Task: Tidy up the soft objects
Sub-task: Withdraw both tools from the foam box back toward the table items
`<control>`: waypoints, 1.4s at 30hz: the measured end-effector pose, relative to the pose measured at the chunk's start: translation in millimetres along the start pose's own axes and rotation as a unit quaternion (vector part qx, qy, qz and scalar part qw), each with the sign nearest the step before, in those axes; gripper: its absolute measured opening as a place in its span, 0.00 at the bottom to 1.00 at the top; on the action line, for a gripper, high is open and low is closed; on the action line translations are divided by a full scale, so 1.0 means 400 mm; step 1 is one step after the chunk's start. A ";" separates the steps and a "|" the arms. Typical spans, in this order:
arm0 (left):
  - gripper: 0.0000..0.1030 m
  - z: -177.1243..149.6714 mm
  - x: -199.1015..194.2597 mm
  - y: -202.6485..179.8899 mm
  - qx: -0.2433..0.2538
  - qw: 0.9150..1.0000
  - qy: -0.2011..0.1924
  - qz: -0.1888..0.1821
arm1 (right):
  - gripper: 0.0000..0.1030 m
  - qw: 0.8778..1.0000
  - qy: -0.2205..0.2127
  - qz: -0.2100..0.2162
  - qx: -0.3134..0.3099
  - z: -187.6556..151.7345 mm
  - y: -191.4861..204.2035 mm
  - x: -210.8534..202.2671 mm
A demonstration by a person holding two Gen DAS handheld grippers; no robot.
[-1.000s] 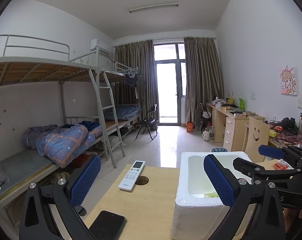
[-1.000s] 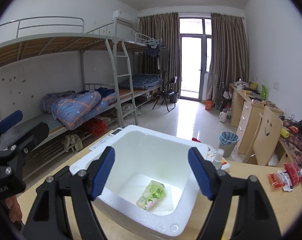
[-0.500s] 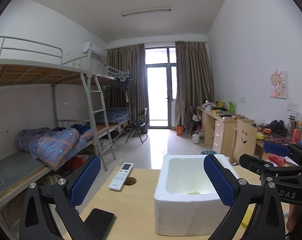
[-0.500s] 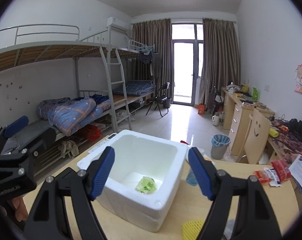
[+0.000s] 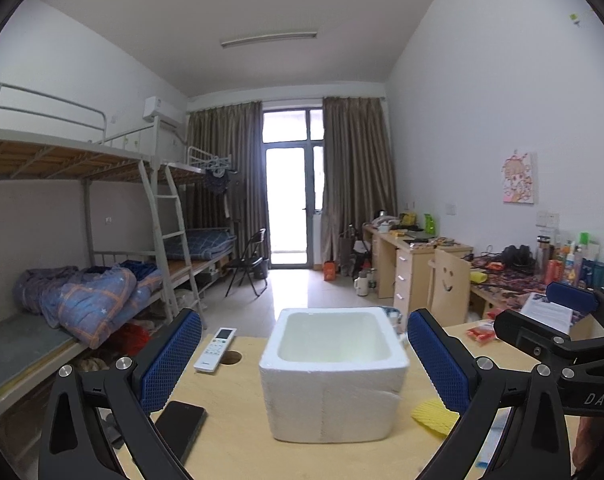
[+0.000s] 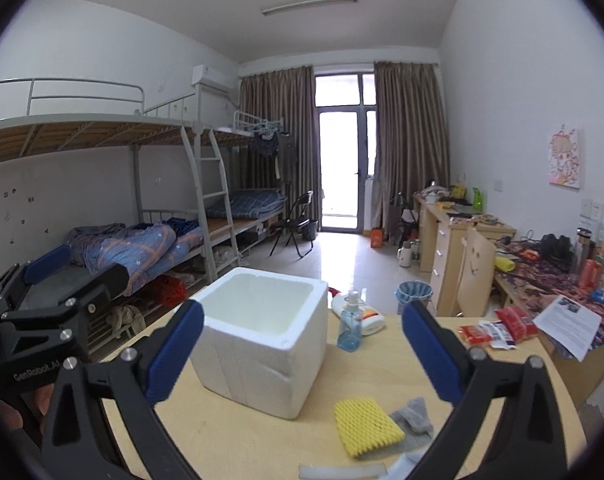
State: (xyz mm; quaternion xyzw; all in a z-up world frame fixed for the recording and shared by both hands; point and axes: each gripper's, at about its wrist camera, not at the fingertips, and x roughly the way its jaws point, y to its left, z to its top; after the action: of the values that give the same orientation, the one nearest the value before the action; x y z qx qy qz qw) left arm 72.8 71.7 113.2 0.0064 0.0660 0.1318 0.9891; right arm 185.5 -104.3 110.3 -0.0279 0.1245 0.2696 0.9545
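A white foam box stands on the wooden table; it also shows in the right wrist view. Its inside is hidden from both views. A yellow foam net lies on the table right of the box, with a grey soft cloth beside it; the net shows in the left wrist view too. My left gripper is open and empty in front of the box. My right gripper is open and empty, back from the box and above the net.
A white remote and a black phone lie left of the box. A clear blue bottle and a white tube stand behind it. Red packets and a paper sheet lie at the right.
Both grippers have pulled back and lowered away from the foam box, so its inside and the green packet are no longer seen. The yellow net and grey cloth have come into view.
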 end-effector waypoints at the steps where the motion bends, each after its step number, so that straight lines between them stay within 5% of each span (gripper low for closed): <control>1: 1.00 0.002 -0.010 -0.006 0.001 1.000 -0.001 -0.003 | 0.98 1.000 -0.002 -0.003 0.002 -0.005 -0.002 -0.017; 27: 1.00 -0.185 -0.341 -0.087 -0.013 0.997 -0.021 -0.079 | 1.00 0.995 -0.053 -0.083 0.026 -0.222 0.011 -0.356; 34: 1.00 -0.230 -0.352 -0.092 -0.024 0.996 -0.019 -0.085 | 1.00 0.993 -0.053 -0.098 0.022 -0.270 0.014 -0.387; 42: 1.00 -0.305 -0.256 -0.153 -0.017 0.991 0.037 -0.130 | 1.00 0.993 -0.030 -0.111 0.037 -0.321 -0.041 -0.346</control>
State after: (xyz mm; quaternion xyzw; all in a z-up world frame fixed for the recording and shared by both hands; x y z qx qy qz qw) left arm -25.5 -14.9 3.6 -0.0243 0.1002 0.0034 0.9947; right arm 51.2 -203.9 20.7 0.0017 0.1019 0.1576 0.9822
